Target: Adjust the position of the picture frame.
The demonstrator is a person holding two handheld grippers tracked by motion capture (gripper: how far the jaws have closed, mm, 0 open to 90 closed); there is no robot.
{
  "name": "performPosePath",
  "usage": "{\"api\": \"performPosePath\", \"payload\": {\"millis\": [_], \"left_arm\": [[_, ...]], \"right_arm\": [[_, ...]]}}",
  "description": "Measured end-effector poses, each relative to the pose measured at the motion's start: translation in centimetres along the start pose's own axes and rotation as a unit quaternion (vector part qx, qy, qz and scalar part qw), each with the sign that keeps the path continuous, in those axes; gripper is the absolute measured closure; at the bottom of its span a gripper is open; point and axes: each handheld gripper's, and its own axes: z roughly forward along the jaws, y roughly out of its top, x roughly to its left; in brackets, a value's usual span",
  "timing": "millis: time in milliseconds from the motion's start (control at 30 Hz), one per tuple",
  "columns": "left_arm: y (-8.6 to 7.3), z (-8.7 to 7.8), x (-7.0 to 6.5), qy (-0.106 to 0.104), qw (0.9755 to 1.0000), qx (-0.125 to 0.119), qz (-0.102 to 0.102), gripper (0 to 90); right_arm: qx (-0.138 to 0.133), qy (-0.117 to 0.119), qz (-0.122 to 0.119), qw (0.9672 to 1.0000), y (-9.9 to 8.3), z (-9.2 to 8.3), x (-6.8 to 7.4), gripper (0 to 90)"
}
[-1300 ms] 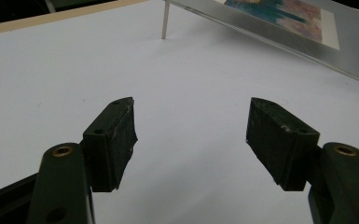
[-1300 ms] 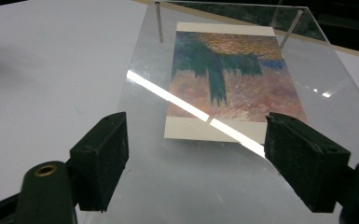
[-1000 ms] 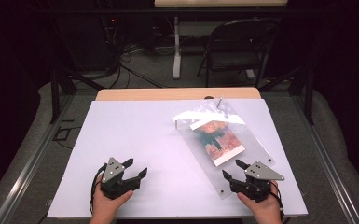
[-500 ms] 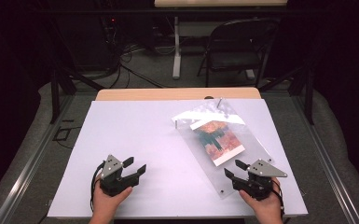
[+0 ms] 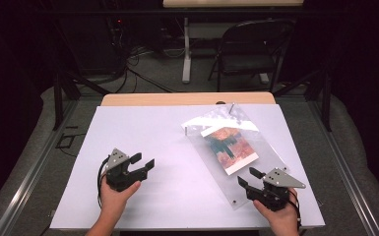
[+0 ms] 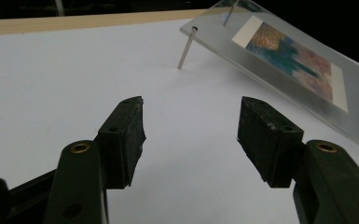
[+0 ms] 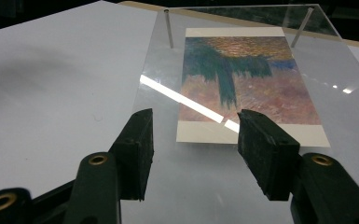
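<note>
A clear acrylic frame [image 5: 226, 183] holding a blue-and-orange picture [image 5: 229, 149] lies tilted on thin metal pins [image 6: 186, 49] at the table's right half. My right gripper [image 5: 248, 176] sits at the frame's near corner. Its jaws have just been closing a little but stay open, over the clear frame [image 7: 161, 93] just short of the picture [image 7: 247, 79], gripping nothing. My left gripper [image 5: 143, 161] hovers over bare white table [image 5: 177, 142] left of the frame. Its jaws also narrowed slightly and stand open, empty [image 6: 191, 121], aimed toward the frame's far left corner [image 6: 214, 35].
The white sheet ends in a wooden strip [image 5: 187, 99] at the far edge. Behind the table stand a folding chair [image 5: 248, 49] and another table's leg [image 5: 187, 54], with cables on the floor. Metal rails [image 5: 34, 167] run along both sides.
My left gripper has lifted and moved farther onto the table, away from the person. The right gripper has stayed put. The frame has not moved.
</note>
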Motion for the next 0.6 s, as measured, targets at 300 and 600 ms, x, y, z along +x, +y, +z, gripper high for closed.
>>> {"api": "performPosePath", "payload": {"millis": [300,600], "left_arm": [[2.9,2.4,-0.2,0.003,0.9997,0.006,0.025,46.7],[4.9,5.3,-0.1,0.009,0.9992,0.017,0.034,54.0]], "right_arm": [[-0.002,-0.003,0.023,0.9997,-0.1,-0.3,-0.6,48.0],[-0.004,0.001,0.032,0.9995,-0.2,-0.3,-1.0,48.5]]}}
